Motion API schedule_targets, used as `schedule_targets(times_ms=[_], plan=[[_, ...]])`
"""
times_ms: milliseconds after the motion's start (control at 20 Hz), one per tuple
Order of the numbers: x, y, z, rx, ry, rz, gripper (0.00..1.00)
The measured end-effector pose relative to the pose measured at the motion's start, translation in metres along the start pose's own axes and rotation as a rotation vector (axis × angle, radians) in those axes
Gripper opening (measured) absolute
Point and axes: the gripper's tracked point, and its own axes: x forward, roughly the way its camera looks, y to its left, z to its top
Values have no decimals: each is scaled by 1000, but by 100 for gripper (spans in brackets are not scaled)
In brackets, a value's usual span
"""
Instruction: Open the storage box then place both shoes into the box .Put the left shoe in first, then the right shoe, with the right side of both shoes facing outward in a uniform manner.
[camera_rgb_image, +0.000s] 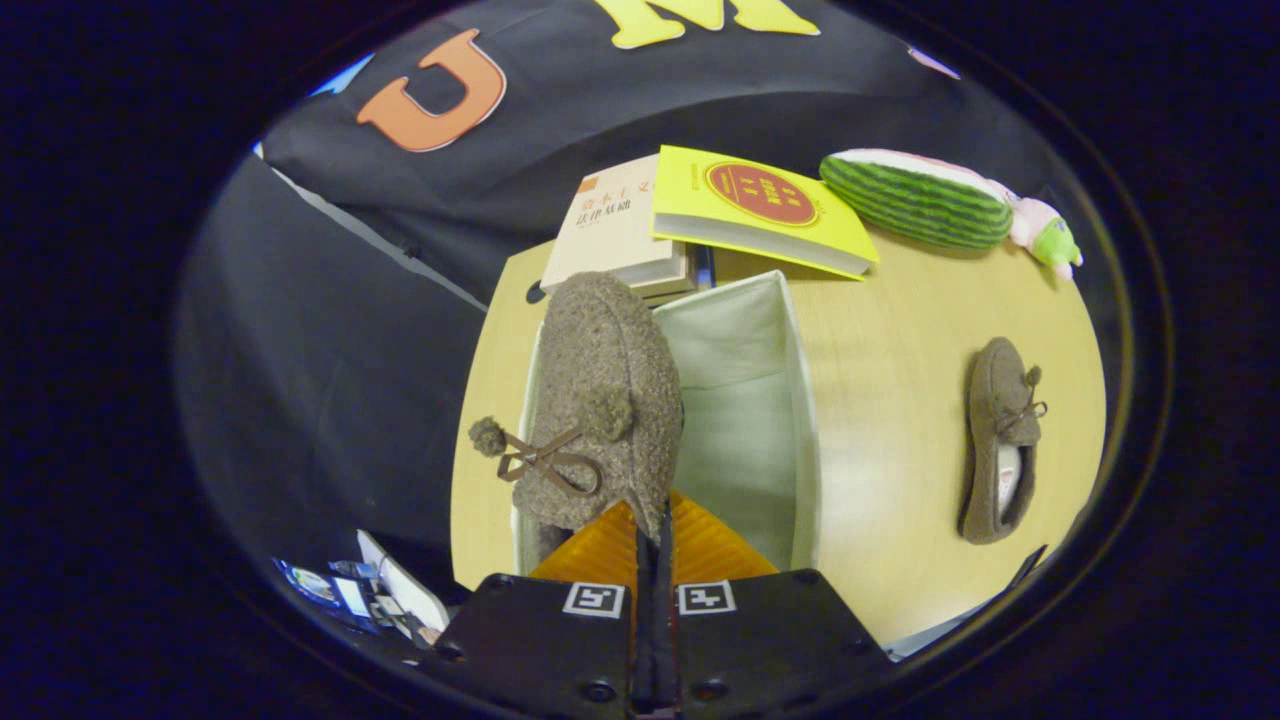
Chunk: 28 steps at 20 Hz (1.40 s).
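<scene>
With my gripper (652, 535) clamped on one brown woolly pom-pom slipper (600, 400) over the open pale fabric storage box (800, 420), its matching slipper (1000, 440) waits on the wooden table (900, 330).

A light wooden table (900, 330) is seen carrying an open white fabric storage box (790, 400), set near its middle just ahead of the gripper (655, 535), whose fingers are pressed together on the edge of a brown fuzzy slipper (600, 400) held over the box. A second brown slipper (1000, 440) is laid flat on the tabletop, well apart from the box. Beyond the box, a yellow book (760, 205) is propped partly on a stack of cream-covered books (615, 230). A watermelon-slice plush toy (920, 200) is placed at the table's far edge, beside the yellow book.
</scene>
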Motion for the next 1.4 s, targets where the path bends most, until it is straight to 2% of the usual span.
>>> schedule_targets(times_ms=[300, 650, 700, 800, 850, 900, 950, 1050, 1150, 1400], plan=[[54, -2, -30, 24, 62, -95, 6], [87, -1, -39, 118, 106, -109, 7], [89, 0, -41, 123, 112, -97, 9], [79, -1, -45, 142, 134, -83, 22], [74, 5, -50, 151, 143, -57, 37], [65, 7, -49, 149, 143, -41, 39], [55, 8, -47, 121, 136, -41, 51], [31, -1, -37, 27, 92, -103, 76], [6, 2, -26, -44, 52, -112, 100], [-60, 7, -14, -119, 29, -49, 100]])
